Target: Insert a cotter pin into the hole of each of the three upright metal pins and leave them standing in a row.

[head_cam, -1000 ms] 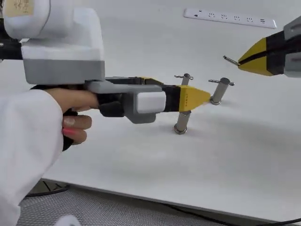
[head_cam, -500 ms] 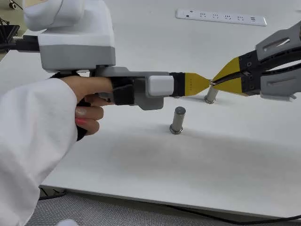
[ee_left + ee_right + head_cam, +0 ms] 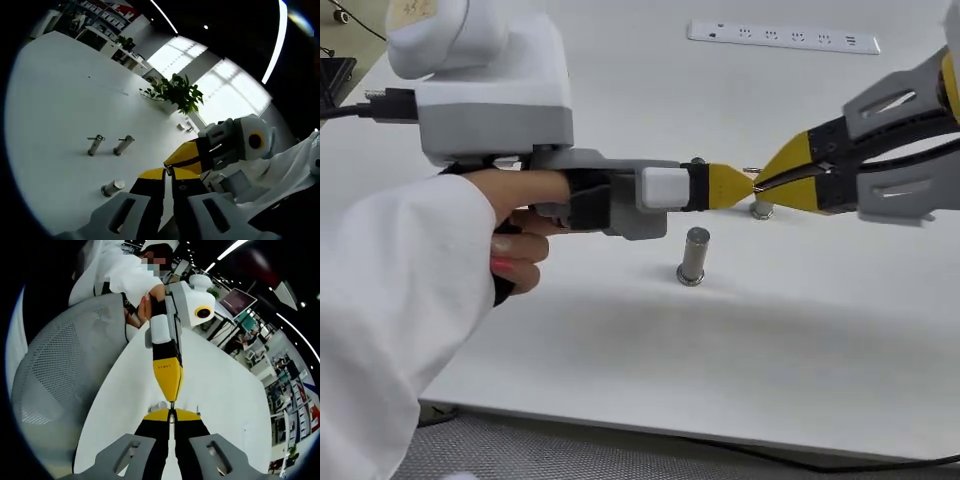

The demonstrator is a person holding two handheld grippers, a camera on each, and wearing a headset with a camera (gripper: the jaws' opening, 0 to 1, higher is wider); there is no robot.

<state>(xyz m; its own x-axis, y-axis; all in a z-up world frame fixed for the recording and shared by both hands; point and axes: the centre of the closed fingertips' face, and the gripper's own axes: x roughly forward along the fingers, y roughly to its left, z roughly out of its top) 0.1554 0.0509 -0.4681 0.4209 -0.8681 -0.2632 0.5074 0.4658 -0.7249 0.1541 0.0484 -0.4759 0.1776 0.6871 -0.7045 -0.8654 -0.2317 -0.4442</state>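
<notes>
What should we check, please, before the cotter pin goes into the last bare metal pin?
1. Bare metal pin standing upright: ok.
2. Other two metal pins already carry cotter pins: ok.
3. Right tool shut on the cotter pin: ok.
4. Left tool has a hold on the cotter pin: cannot tell.
5. Hole in the bare metal pin faces the tools: cannot tell.

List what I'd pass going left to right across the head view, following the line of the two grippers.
Sleeve → hand → left gripper → right gripper, the two tips meeting above the table.
</notes>
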